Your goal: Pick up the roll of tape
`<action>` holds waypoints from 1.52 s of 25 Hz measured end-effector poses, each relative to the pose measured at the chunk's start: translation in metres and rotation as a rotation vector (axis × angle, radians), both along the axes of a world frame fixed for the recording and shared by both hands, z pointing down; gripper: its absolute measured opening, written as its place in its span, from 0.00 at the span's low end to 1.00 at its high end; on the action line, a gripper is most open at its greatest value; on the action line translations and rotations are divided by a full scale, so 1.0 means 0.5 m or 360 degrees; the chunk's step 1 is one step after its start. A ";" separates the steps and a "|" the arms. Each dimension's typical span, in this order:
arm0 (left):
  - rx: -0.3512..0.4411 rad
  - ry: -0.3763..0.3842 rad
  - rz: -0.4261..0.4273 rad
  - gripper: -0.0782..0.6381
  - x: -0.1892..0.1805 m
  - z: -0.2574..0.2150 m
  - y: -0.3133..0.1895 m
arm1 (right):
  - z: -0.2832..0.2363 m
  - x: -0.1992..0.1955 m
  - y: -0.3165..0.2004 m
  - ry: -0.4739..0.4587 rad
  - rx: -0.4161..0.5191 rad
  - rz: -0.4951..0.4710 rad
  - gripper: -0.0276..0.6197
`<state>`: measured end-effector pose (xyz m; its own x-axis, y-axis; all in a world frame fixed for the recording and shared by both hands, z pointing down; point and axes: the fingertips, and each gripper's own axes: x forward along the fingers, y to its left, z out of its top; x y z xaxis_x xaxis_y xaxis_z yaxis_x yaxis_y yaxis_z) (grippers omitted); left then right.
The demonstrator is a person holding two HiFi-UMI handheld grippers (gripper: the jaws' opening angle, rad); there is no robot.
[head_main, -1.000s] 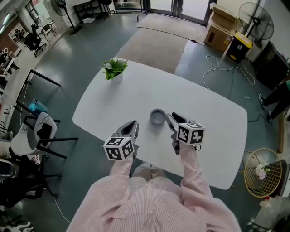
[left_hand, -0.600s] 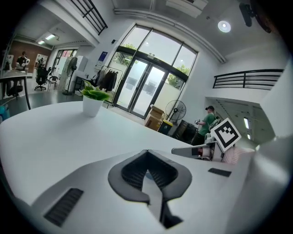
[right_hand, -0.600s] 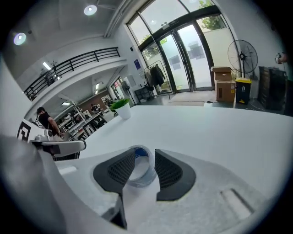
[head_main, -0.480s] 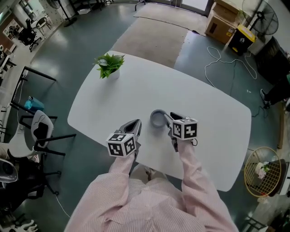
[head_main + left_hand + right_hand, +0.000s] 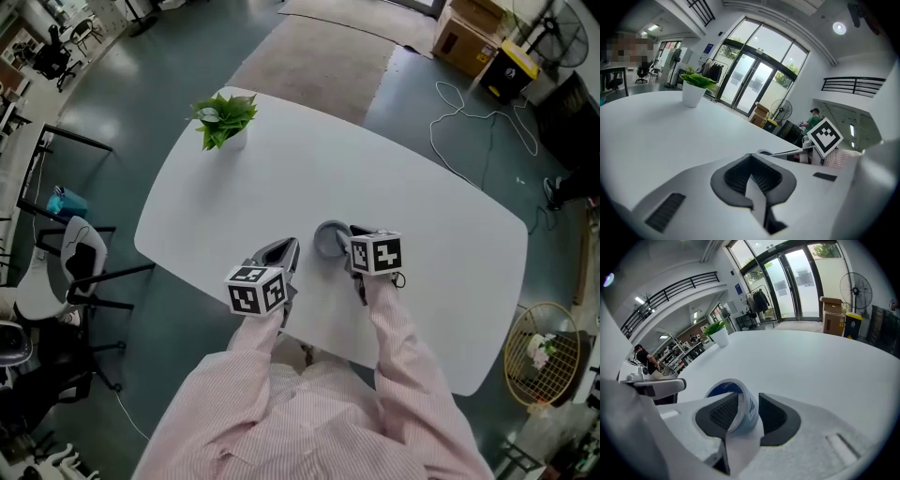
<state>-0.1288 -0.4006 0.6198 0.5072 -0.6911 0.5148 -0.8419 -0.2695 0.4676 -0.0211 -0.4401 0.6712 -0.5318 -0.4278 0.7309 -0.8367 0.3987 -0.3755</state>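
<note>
**Hidden or unclear**
- In the head view, the marker cube of the right gripper (image 5: 744, 400) covers its jaws and the right edge of the roll of tape (image 5: 327, 239).
- In the right gripper view, the jaws hide the roll's lower edge. Whether the roll rests on the table (image 5: 422, 202) or is clear of it cannot be told.
- In the left gripper view, only a thin sliver of the roll shows above the gripper body.
- Striped sleeves (image 5: 389, 337) cover part of the table's near edge.

**Count**
- Roll of tape: one, at the near middle of the table, between the two grippers and closer to the right one.
- Grippers: two.
- Potted plant (image 5: 223, 117): one, at the far left corner, well apart from the roll.
- Table: one, white.

**Jaw state**
- Right gripper: the pads pinch the near wall of the roll, one pad inside the ring and one outside.
- Left gripper (image 5: 750, 174): the pads are pressed together with nothing between them. It is just left of the roll and not touching it.
</note>
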 end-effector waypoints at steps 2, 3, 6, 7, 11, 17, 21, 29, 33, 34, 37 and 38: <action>-0.0008 0.0003 -0.0004 0.11 -0.002 0.002 -0.003 | 0.012 0.005 -0.002 0.0062 -0.0056 0.0006 0.24; -0.0012 0.0003 -0.0008 0.11 -0.003 0.002 -0.005 | 0.018 0.006 -0.004 0.0089 -0.0080 0.0008 0.24; -0.0021 0.0005 -0.0019 0.11 -0.008 0.006 -0.010 | 0.028 0.009 -0.010 0.0143 -0.0105 0.0022 0.24; -0.0024 0.0006 -0.0022 0.11 -0.010 0.008 -0.011 | 0.030 0.008 -0.012 0.0144 -0.0104 0.0027 0.21; -0.0032 0.0007 -0.0033 0.11 -0.017 0.013 -0.015 | 0.034 0.005 -0.014 0.0177 -0.0094 0.0014 0.19; -0.0030 0.0006 -0.0033 0.11 -0.020 0.013 -0.020 | 0.034 0.006 -0.014 0.0212 -0.0086 0.0008 0.18; -0.0014 0.0004 -0.0025 0.11 -0.019 0.005 -0.022 | 0.024 0.012 -0.015 0.0245 -0.0047 0.0024 0.18; 0.0092 -0.0013 -0.0010 0.11 -0.023 -0.040 -0.022 | -0.053 0.005 -0.019 0.0070 0.0146 0.0087 0.18; 0.0176 -0.0039 -0.0012 0.11 -0.026 -0.072 -0.023 | -0.099 0.008 -0.017 -0.0004 0.0276 0.0120 0.18; 0.0198 -0.0042 -0.0012 0.11 -0.026 -0.082 -0.023 | -0.112 0.010 -0.016 -0.0016 0.0314 0.0128 0.18; 0.0260 -0.0050 0.0017 0.11 -0.021 -0.110 -0.024 | -0.151 0.017 -0.013 -0.0041 0.0428 0.0166 0.17; 0.0281 -0.0057 0.0028 0.11 -0.019 -0.119 -0.024 | -0.163 0.018 -0.011 -0.0060 0.0462 0.0184 0.17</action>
<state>-0.1382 -0.4125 0.5604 0.5038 -0.7635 0.4040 -0.8514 -0.3598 0.3817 -0.0120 -0.4458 0.5898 -0.4921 -0.6748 0.5500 -0.8703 0.3968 -0.2918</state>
